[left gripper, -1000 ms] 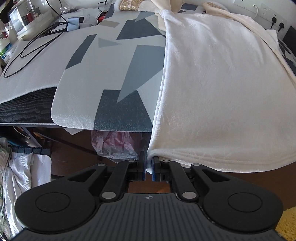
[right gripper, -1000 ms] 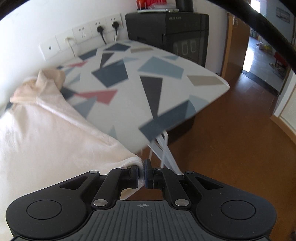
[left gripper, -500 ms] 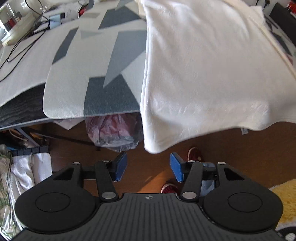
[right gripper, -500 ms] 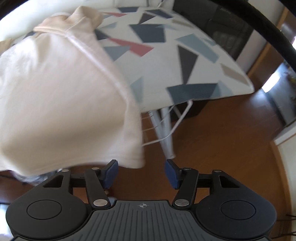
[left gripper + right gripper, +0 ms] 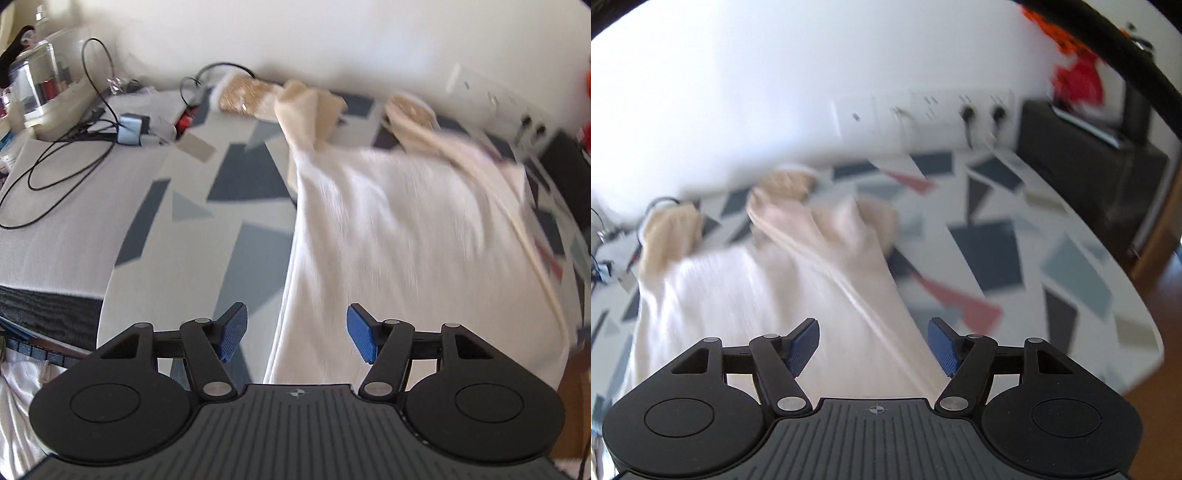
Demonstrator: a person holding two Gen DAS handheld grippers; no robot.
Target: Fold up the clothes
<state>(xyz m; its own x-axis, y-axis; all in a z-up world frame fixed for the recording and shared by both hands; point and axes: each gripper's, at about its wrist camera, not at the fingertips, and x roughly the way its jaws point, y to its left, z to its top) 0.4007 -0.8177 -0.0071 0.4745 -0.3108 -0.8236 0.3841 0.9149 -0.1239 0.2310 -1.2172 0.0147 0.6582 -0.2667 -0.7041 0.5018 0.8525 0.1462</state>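
A cream-white fleecy garment (image 5: 406,240) lies spread over the ironing board (image 5: 236,206) with its triangle-patterned cover. Its tan cuffs and collar bunch at the far end by the wall. My left gripper (image 5: 293,332) hovers above the garment's left edge, its jaws opening, blue pads apart and nothing pressed between them. In the right wrist view the same garment (image 5: 775,288) runs away from me over the board (image 5: 1015,258). My right gripper (image 5: 873,345) hangs over the garment's near right part, jaws opening, pads clear of the cloth. Both views are motion-blurred.
Black cables (image 5: 55,162), a small blue-grey box (image 5: 129,129) and a clear container (image 5: 37,88) crowd the table to the left of the board. Wall sockets (image 5: 964,110) with plugs sit behind the board. A black cabinet (image 5: 1089,166) stands at the right, with wooden floor (image 5: 1167,295) beyond.
Both grippers were shut on the garment's near hem corners, then let go and opened. Both have risen and now look over the board top; the hem has dropped.
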